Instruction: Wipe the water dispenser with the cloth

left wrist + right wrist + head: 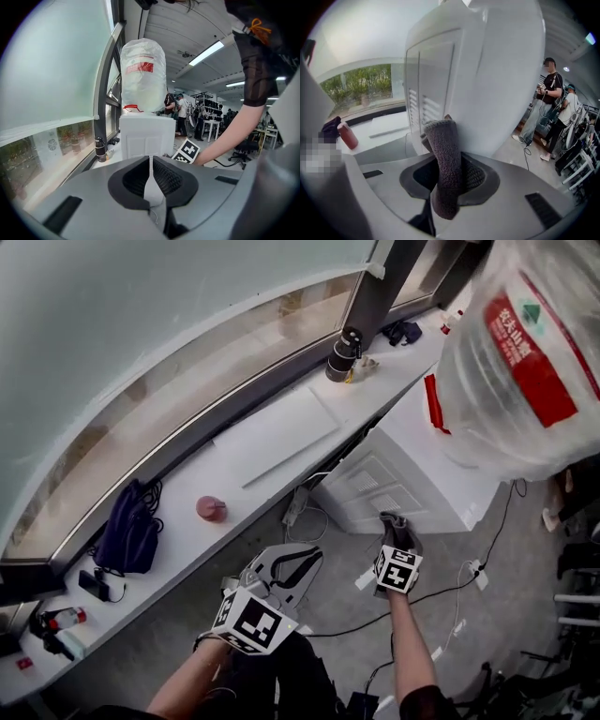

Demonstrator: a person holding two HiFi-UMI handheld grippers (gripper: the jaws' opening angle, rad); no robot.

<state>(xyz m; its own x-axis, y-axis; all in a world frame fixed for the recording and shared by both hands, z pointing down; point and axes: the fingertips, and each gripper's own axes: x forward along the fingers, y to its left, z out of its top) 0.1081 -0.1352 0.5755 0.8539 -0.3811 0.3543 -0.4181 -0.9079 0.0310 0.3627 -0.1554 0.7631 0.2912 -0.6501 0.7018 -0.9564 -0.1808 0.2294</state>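
My right gripper is clamped on the grey cloth, just beside the water dispenser side panel dead ahead. My left gripper is pinched together, empty, farther back.

We see a long white window ledge running under the glass. Near its left end slumps a dark blue bag, and a red bottle stands to the bag's right, close to the ledge's front edge. A flat white panel lies mid-ledge. Towards the far end a dark cylindrical flask stands by the window post. Black cables trail over the grey floor, and two people stand in the background.
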